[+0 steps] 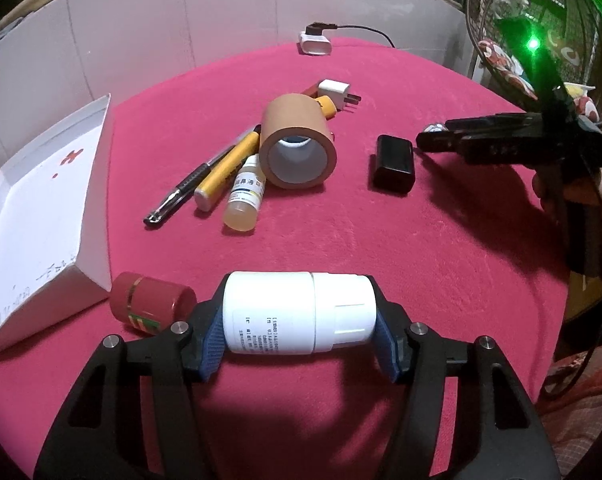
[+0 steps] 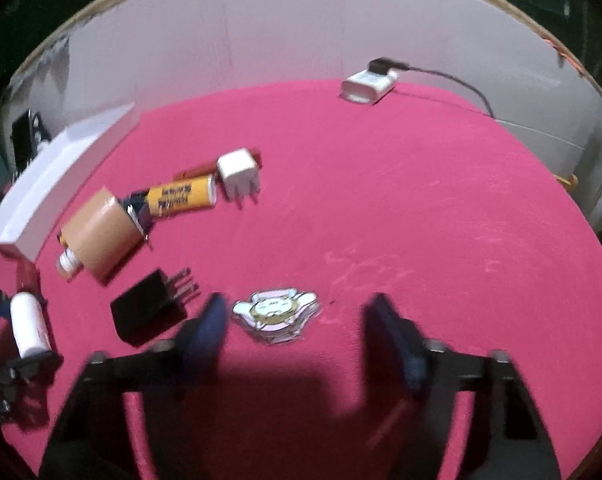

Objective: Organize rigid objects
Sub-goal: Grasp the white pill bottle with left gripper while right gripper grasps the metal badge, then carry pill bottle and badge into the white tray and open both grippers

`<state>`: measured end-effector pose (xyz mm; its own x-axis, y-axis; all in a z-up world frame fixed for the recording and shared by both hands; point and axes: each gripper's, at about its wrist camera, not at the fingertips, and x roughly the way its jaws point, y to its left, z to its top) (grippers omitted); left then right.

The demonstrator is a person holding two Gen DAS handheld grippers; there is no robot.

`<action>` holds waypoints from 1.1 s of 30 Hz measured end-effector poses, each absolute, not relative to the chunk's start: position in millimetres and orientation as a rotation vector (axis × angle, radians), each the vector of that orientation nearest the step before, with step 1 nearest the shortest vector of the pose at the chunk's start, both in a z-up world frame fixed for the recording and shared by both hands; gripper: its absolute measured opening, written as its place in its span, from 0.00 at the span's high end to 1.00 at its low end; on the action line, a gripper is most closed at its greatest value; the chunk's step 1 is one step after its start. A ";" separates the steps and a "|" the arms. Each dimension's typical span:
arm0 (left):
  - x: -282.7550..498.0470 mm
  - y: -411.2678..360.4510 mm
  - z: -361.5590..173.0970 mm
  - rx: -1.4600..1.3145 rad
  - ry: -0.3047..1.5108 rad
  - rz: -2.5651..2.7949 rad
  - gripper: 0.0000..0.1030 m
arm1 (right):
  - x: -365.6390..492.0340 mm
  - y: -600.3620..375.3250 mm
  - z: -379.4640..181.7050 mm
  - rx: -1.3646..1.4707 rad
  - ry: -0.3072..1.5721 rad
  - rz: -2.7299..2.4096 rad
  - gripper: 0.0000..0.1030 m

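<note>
A white pill bottle (image 1: pixel 293 312) lies on its side on the red cloth, and my left gripper (image 1: pixel 299 322) is shut on it, one blue pad against each end. The same bottle (image 2: pixel 29 328) shows at the far left of the right wrist view. My right gripper (image 2: pixel 299 312) is open low over the cloth; a flat cartoon badge (image 2: pixel 275 312) lies between its fingers, close to the left one and untouched. A black plug adapter (image 2: pixel 145 312) sits just left of that finger. The open white box (image 1: pixel 41 208) stands at the left.
A brown tape roll (image 1: pixel 297 148), black pen (image 1: pixel 185 188), yellow marker (image 1: pixel 229 172), small dropper bottle (image 1: pixel 245 196) and white plug (image 1: pixel 335 90) cluster mid-table. A red cylinder (image 1: pixel 151 304) lies beside the box. A white charger with cable (image 1: pixel 315 42) sits at the back edge.
</note>
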<state>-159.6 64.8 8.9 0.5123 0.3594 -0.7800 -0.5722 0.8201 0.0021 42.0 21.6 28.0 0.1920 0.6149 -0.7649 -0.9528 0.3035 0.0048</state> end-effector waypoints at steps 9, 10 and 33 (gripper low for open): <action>-162.8 64.1 16.7 -0.242 0.843 0.620 0.41 | 38.4 19.4 32.4 -0.539 0.732 1.201 0.55; -163.4 64.4 18.8 -0.236 0.838 0.630 0.41 | 38.3 17.2 34.7 -0.524 0.731 1.198 0.56; -230.8 84.8 97.8 -0.285 0.588 0.923 0.41 | -45.0 21.7 150.9 -0.323 0.446 1.418 0.55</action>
<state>-230.8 84.8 97.8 0.4627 0.6632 -0.5884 -0.8135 0.5814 0.0156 -45.0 21.7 150.9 0.0925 0.8718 -0.4811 -0.9902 0.1312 0.0474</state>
